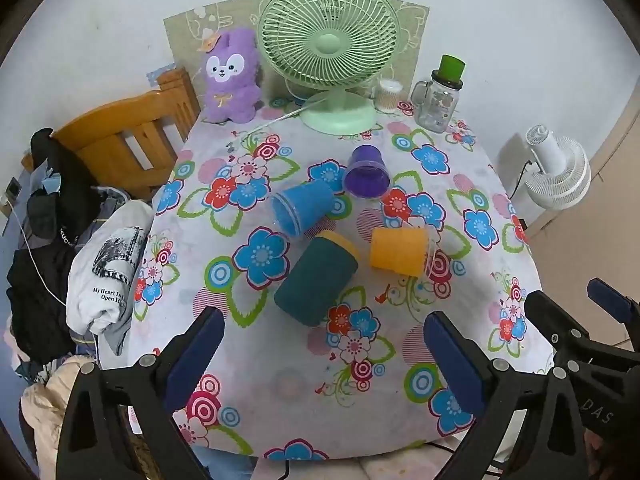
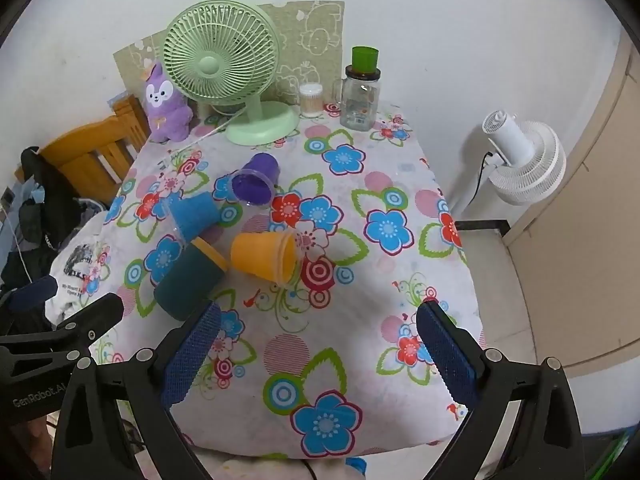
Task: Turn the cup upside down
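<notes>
Four plastic cups lie toppled mid-tabletop (image 1: 280, 400); the dark-teal yellow-rimmed cup (image 1: 316, 280) sits at twelve o'clock from my left jaws (nearer), base toward me, axis toward one o'clock. Both jaws gape wide, empty.

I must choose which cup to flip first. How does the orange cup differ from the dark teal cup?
The orange cup is one bright colour; the dark teal cup has a yellow band at one end. The teal cup looks longer and straighter, the orange cup shorter and tapered. The orange cup's open mouth points right; the teal cup lies diagonally, its dark end nearest the cameras. Both lie on their sides on the flowered tablecloth, ungrasped.
</notes>
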### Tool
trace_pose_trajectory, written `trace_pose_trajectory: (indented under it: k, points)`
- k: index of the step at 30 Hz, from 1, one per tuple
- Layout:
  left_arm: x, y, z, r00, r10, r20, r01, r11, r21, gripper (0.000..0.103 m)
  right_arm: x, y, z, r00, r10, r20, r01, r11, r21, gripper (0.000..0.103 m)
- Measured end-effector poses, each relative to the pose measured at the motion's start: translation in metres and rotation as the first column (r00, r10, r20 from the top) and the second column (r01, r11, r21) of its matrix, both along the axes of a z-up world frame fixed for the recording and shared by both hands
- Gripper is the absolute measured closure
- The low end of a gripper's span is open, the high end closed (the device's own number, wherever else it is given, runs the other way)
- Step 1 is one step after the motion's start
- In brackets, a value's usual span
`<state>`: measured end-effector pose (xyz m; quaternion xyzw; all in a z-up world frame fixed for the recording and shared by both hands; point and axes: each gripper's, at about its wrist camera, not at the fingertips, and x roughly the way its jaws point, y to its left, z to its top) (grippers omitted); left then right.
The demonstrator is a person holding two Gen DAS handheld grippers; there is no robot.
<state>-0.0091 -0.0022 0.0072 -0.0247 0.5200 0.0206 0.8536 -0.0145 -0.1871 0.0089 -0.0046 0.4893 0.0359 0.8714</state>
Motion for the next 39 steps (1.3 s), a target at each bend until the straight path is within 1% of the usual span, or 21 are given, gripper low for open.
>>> trace_pose_trajectory:
  k: [3,19,39]
  points:
    - [-0.0012,0.0002,-0.0004,1.000,-0.003,-0.001,0.003,1.000,0.001,0.002,0.0032,-0.0041,-0.0026,1.000,-0.003,-0.010,0.003,1.000,0.001,0.004]
    - [-0.0009,-0.0003,-0.0007,1.000,-0.006,0.003,0.006,1.000,0.003,0.002,0.0027,-0.0025,0.0000,1.000,0.001,0.005,-0.001,1.000,-0.016,0.004]
    - [0.0023,0.0026,0.0027,1.000,-0.010,0.006,0.010,1.000,0.007,0.002,0.0063,0.0011,0.0027,1.000,0.005,0.002,-0.005,1.000,-0.023,0.004]
